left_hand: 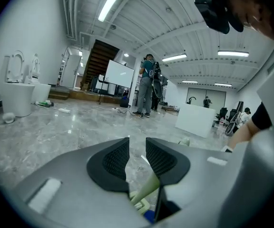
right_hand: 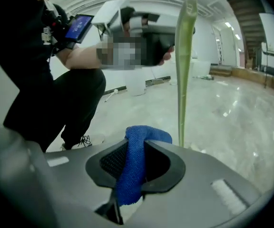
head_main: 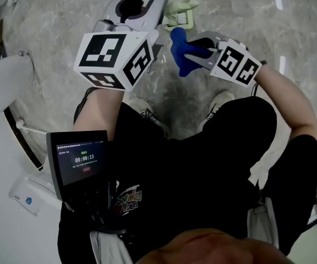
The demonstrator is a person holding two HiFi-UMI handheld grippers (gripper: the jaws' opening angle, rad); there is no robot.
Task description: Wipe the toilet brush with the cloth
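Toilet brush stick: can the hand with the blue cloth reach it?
Probably yes. The brush handle runs just beside the right gripper and its cloth, with nothing between them; the left gripper holds it.

Pale-green toilet brush (head_main: 179,12) – slim handle (right_hand: 183,70) just beside blue cloth (right_hand: 132,170) bunched betw. jaws.

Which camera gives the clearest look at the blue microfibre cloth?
The right gripper view: the blue microfibre cloth is close up, clamped by the right gripper, weave visible. The head view shows it small and bunched; the left gripper view shows only a blue sliver at the bottom.
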